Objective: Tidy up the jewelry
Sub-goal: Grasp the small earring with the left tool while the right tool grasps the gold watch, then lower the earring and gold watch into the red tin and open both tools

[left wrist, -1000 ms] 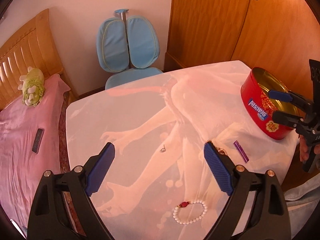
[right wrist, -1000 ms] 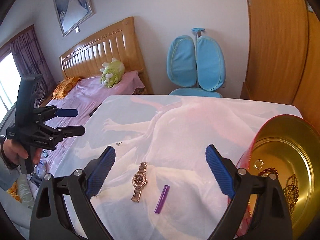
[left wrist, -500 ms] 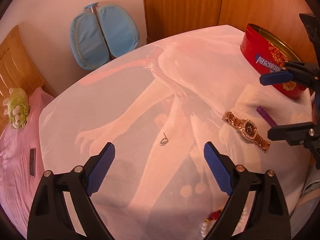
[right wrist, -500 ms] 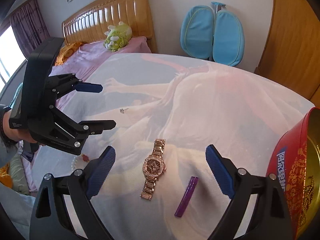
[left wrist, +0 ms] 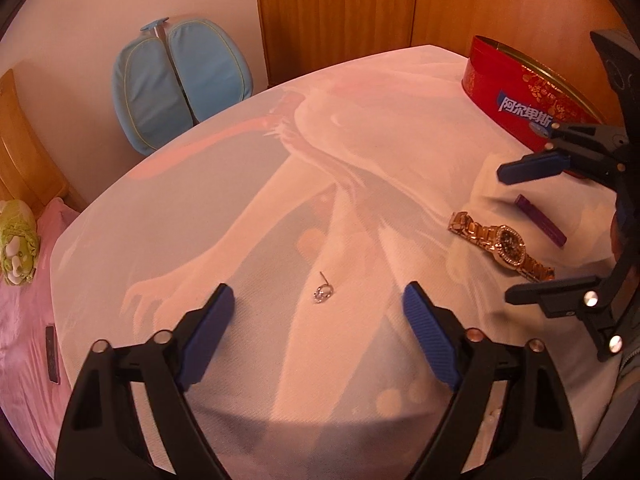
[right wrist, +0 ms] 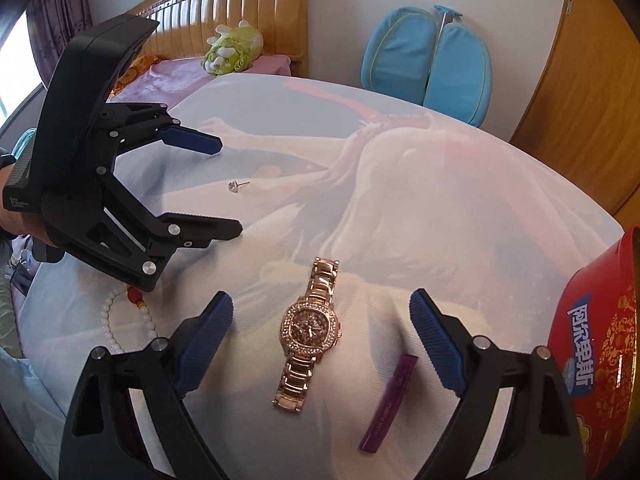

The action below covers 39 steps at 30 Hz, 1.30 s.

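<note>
Room: bedroom, cloth-covered surface (left wrist: pixel 224 208) beside a bed.
Left gripper (left wrist: pixel 320 308): fingers spread, empty, framing the earring (left wrist: pixel 323 292), apparently lined up to pick it.
Right gripper (right wrist: pixel 320 316): fingers spread, empty, straddling the watch (right wrist: pixel 311 328).
Tin (left wrist: pixel 516 92): likely destination, at the surface's right edge.

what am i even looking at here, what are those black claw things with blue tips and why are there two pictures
Those claws are hand-held grasping tools; a person holds one in each hand, and each carries a camera looking along its fingers.

One picture is from the left tool, the other from the right tool. Each also shows the other tool from the side.

Both are open and hold nothing.

On the cloth-covered table lie a small stud earring, a gold watch, a purple stick, a white bead bracelet and a red tin.
</note>
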Available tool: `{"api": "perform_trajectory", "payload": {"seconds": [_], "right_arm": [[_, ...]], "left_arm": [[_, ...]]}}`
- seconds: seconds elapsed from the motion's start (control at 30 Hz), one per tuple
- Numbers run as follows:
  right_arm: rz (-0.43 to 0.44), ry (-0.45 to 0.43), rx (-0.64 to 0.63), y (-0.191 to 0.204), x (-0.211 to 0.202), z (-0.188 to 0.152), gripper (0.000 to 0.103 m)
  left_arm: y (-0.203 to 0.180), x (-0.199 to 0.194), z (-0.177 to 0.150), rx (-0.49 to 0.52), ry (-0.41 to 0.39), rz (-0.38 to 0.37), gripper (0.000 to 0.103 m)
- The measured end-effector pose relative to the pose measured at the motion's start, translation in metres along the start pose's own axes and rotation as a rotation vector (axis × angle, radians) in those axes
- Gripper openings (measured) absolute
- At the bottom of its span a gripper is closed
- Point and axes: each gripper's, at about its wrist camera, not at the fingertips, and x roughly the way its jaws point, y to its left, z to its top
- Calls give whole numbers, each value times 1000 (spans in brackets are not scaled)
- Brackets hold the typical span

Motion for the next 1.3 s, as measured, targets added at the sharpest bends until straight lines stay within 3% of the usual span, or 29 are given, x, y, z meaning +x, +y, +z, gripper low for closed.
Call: {"api": "perform_trajectory", "payload": {"seconds": [0.07,0.13,0.17,0.2,0.33,0.63,0.83,1.3], "right_arm": [[18,18,6,0,4,-2,65],[30,23,13,2,5,-5,54],[22,13,7,3,3,-7,40],[14,8,5,4,1,-7,32],[34,16,19,4,0,-6,32],[37,-10,13,2,-12,-6,32],[28,-68,43,-10,-39,-4,32],[-187,-305,155,-72,-156,-12,32]], "left_arm": [[-1,-2,1,-4,-10,-6,51],[-1,-2,3,-6,-9,-6,41],[-1,-2,3,-7,-11,-7,24],[0,-2,4,-14,-8,-15,10],[3,-2,5,-53,1,-46,8],[-6,-13,8,-59,-7,-25,8],[-16,-33,30,-115,-72,-65,7],[-97,-59,127,22,-222,-117,8]]}}
